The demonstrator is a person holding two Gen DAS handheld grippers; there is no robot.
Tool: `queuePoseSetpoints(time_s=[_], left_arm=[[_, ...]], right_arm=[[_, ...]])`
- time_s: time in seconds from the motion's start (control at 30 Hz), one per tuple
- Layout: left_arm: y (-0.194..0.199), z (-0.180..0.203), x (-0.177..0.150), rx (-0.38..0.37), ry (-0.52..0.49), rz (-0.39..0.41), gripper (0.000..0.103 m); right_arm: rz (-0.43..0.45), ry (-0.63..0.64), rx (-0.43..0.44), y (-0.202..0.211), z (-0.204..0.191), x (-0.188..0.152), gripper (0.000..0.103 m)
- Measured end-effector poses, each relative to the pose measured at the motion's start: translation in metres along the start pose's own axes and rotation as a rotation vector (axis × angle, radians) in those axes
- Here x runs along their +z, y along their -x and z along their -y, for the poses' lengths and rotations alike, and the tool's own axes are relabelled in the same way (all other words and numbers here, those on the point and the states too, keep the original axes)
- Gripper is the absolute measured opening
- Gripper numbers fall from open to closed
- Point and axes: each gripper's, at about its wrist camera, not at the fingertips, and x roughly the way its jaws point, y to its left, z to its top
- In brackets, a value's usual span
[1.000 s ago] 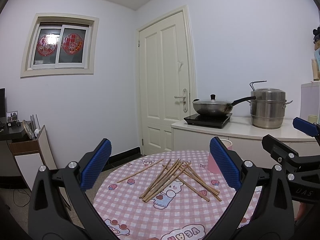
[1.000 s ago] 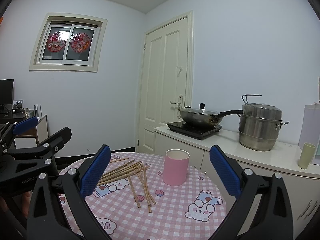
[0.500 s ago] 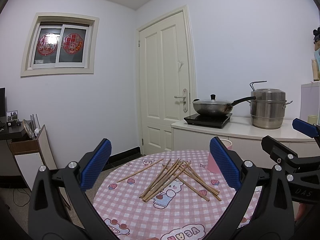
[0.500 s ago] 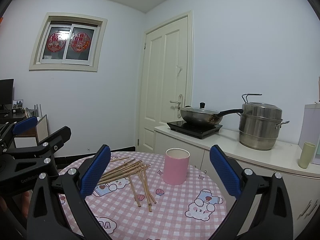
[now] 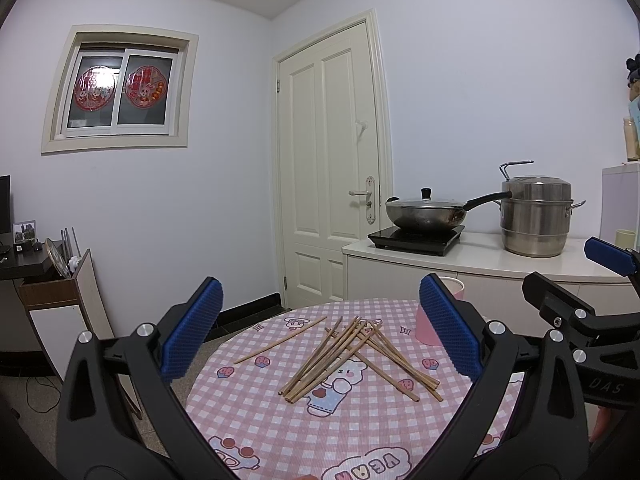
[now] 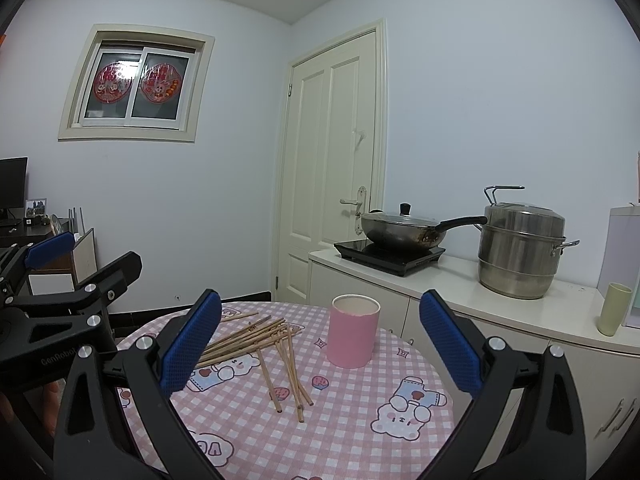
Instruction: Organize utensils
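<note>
Roughly a dozen chopsticks (image 5: 344,354), one pink cup (image 6: 353,336).

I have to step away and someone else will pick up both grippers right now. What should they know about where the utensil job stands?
Left gripper: open, empty, held above the near side of the table.
Right gripper: open, empty, facing the pink cup.
Chopsticks: all loose in a crossed pile on the checked tablecloth; one lies apart on the left of the pile.
The pink cup stands upright to the right of the pile, with no chopsticks showing in it.
Done: nothing yet.
Left: probably gather the chopsticks into the cup.
</note>
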Motion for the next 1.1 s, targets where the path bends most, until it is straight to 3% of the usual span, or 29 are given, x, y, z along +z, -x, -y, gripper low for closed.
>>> queuePoseSetpoints(time_s=[1.1], left_arm=[[-0.0008, -0.0009, -0.0022, 0.003, -0.002, -0.001, 0.097]], right_arm=[[-0.007, 0.001, 0.001, -0.0008, -0.0015, -0.0036, 0.096]])
